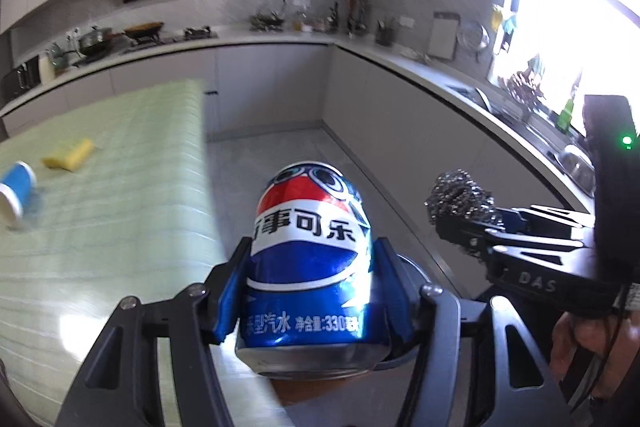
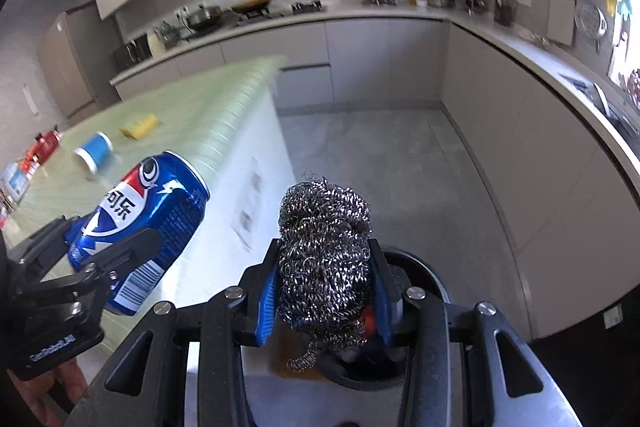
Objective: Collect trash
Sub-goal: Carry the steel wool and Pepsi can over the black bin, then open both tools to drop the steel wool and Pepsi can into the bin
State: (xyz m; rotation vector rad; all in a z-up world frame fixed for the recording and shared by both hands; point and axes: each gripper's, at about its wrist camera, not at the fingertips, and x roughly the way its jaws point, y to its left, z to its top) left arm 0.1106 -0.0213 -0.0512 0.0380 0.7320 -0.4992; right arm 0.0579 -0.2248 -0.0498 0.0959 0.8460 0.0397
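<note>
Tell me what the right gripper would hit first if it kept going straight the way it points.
Probably the round dark bin right below. The right gripper, shut on the steel wool scourer, points down at its opening, with nothing visible between. Depth is hard to judge, so it might meet the rim first.

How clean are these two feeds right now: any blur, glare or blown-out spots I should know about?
Left wrist view: window blown out white, table and blue cup smeared by motion blur, cola can fairly sharp with a glare streak. Right wrist view: steel wool crisp, table edge streaked, strong fisheye bending of the counters.
</note>
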